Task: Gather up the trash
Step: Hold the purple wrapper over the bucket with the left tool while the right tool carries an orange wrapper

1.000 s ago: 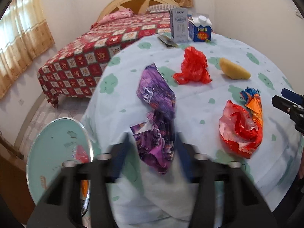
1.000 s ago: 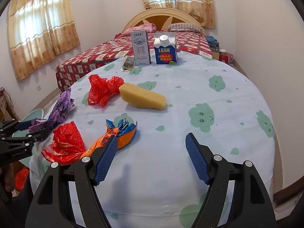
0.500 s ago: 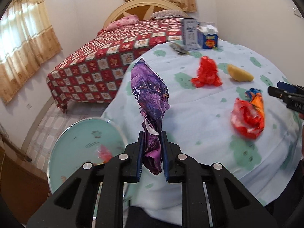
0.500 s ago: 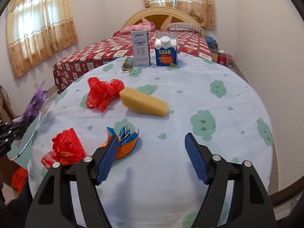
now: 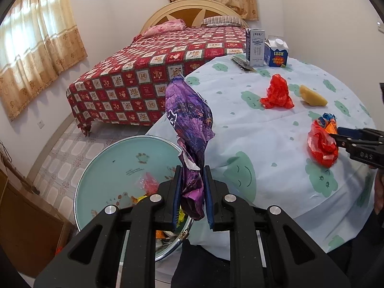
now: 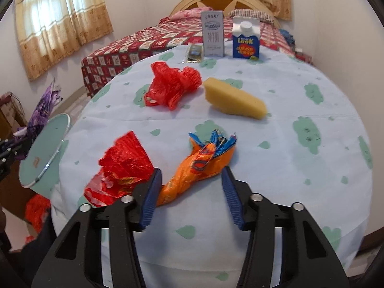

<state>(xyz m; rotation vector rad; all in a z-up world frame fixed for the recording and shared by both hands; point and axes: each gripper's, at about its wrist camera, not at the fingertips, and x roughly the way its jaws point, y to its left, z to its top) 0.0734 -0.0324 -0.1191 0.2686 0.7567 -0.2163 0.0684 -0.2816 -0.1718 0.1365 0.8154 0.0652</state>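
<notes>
Here, cloud-print tablecloth (image 6: 300, 91) w/ wrappers, bed (image 5: 153, 72) behind, curtained rm.

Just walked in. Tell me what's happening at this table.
Someone is clearing trash with a handheld gripper in each hand. The left gripper is shut on a purple wrapper, held off the table above an open bin that already has scraps in it. The right gripper is open, its fingers on either side of an orange wrapper lying on the tablecloth. Two red bags, a yellow sponge and two cartons are on the table.
</notes>
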